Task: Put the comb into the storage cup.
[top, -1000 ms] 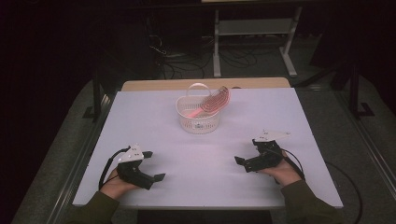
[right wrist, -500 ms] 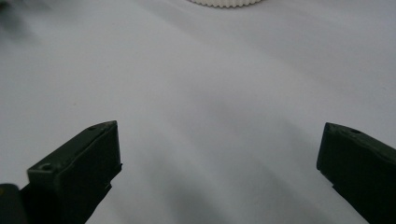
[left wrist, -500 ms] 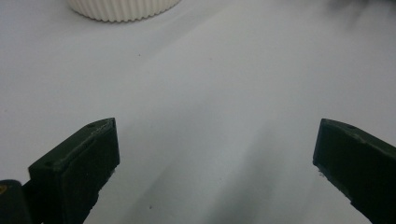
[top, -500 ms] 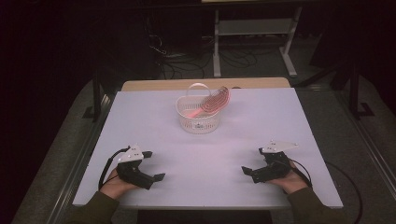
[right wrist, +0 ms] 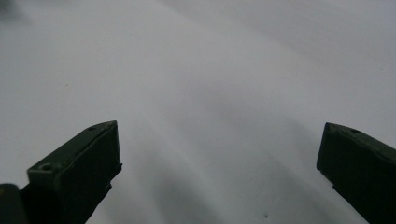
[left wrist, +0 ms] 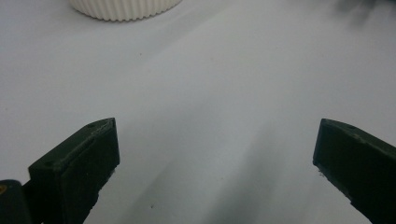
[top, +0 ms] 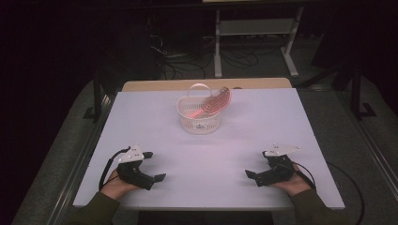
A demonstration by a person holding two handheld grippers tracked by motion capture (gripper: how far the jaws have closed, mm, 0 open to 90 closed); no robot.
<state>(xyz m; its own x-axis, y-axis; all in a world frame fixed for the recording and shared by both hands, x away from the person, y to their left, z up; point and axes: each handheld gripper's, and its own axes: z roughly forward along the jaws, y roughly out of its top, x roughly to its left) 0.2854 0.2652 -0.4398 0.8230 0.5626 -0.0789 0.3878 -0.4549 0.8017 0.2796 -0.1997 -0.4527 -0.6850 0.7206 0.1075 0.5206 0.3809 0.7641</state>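
Observation:
A white ribbed basket (top: 199, 117) stands at the middle back of the white table (top: 206, 154), and a pink comb-like brush (top: 215, 103) leans in it, poking over the rim. Held low over the near left of the table, my left gripper (top: 155, 166) is open with nothing between its jaws. In the left gripper view the open left gripper (left wrist: 215, 158) faces bare table, with the basket's base (left wrist: 126, 7) at the top edge. At the near right my right gripper (top: 257, 166) is also open and holds nothing. Bare table lies ahead of the right gripper (right wrist: 219, 158) in the right gripper view.
A wooden tabletop edge (top: 206, 84) runs behind the white surface. A metal stand (top: 253, 33) and cables (top: 173, 61) sit on the dark floor beyond. A black cable (top: 352, 187) trails off the table's right side.
My right gripper has drawn back toward the near edge and a little to the right. The left gripper, basket and brush have stayed where they were.

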